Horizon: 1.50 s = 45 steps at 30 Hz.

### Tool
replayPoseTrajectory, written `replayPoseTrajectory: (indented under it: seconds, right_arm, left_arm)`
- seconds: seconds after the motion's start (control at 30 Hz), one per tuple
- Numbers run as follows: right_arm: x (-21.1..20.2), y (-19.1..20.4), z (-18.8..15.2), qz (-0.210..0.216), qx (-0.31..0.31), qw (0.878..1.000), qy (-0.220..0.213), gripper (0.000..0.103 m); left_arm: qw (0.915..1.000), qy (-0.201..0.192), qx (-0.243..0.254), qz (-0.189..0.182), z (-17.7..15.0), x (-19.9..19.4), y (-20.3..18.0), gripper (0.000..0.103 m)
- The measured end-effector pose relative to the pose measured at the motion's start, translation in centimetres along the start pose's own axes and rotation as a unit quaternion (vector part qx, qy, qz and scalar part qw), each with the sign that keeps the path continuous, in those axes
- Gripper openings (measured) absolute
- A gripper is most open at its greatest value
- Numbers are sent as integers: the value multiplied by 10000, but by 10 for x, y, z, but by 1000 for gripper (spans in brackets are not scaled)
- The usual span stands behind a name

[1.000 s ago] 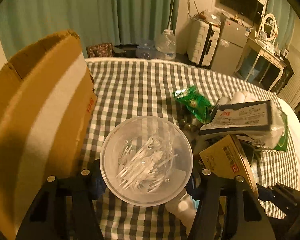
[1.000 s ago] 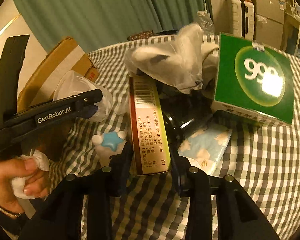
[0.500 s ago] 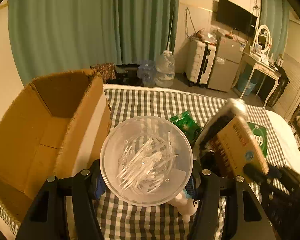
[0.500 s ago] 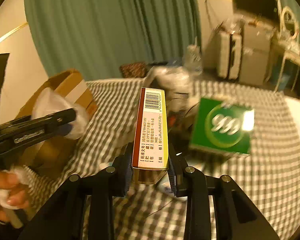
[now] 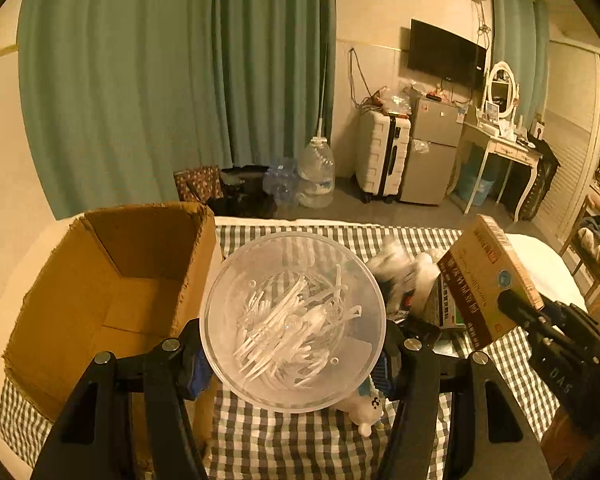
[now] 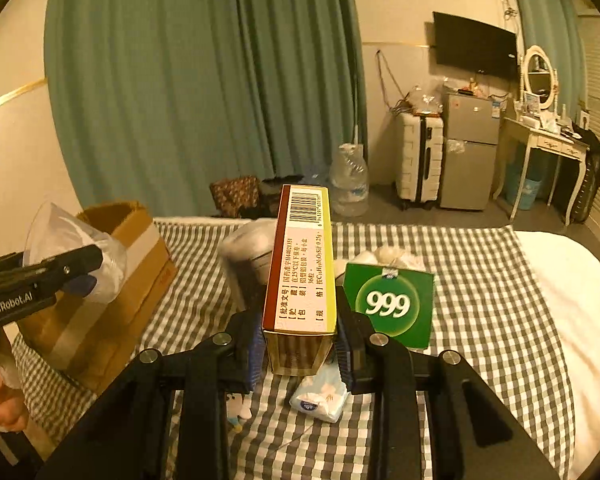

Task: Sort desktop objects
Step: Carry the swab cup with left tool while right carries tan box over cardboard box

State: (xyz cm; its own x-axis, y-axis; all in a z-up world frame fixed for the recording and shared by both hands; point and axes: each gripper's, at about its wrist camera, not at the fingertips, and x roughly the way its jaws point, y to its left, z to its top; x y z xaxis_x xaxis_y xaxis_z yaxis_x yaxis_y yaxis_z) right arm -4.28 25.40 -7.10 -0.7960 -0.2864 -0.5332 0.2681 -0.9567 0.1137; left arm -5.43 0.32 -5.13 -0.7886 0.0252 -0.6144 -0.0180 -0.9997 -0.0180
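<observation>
Clear plastic container [image 5: 294, 322] with white picks inside: clamped between left gripper [image 5: 294, 354] pads, lifted above checked tablecloth [image 5: 284, 448], just right of open cardboard box [image 5: 112, 280]. Medicine carton [image 6: 300, 276]: gripped on both sides by right gripper [image 6: 300, 344], barcode end far, raised. Green 999 box [image 6: 392, 306] on cloth, right of carton. Tissue pack [image 6: 322, 398] near, beneath carton. Small white toy [image 5: 364, 410] below container.

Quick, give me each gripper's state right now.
Left gripper: fingers closed on the clear plastic bowl of small plastic picks, off the table.
Right gripper: fingers closed on the medicine box, off the table.
</observation>
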Motion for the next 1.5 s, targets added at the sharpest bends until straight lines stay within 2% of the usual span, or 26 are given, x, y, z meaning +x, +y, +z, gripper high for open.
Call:
replayPoseTrajectory:
  seconds: [0.2,0.43,0.53,0.67,0.73,0.9,1.2,1.33,1.43,1.5]
  right_arm:
    - [-15,-1,16,-403,52,9989,-221,29]
    - [-23,0,30,-560,122,9981,-223,29]
    - [-23,5,34,-439,170,9986,-226,29]
    - [-21,18,39,-300,71,9994,-181,29]
    - [-21,27,39,-270,-40,9995,-170,29]
    - [-21,52,45,156,-131,9997,-142,29]
    - [-11,98,50,361,-518,9980,-73,29]
    - [-7,118,56,464,-591,9971,-86,29]
    - [-3,137,63,580,-635,9963,-83,29]
    - [-1,150,66,630,-730,9953,-69,29]
  left_arm:
    - [9999,-74,-109,-35,-3,-10,13,63]
    - [9999,-146,52,-42,1,-20,27,63]
    - [9996,-247,140,87,5,-24,35,63]
    - [9991,-321,-78,247,11,-28,57,63]
    - [9993,-255,-173,200,14,-27,69,63]
    - [9981,-314,-319,422,12,-27,91,63]
    - [9955,-454,-387,741,12,-39,122,63]
    - [9947,-433,-540,765,9,-39,140,63]
    - [9963,-293,-531,614,7,-33,152,63]
    - [9959,-258,-545,676,5,-30,158,63]
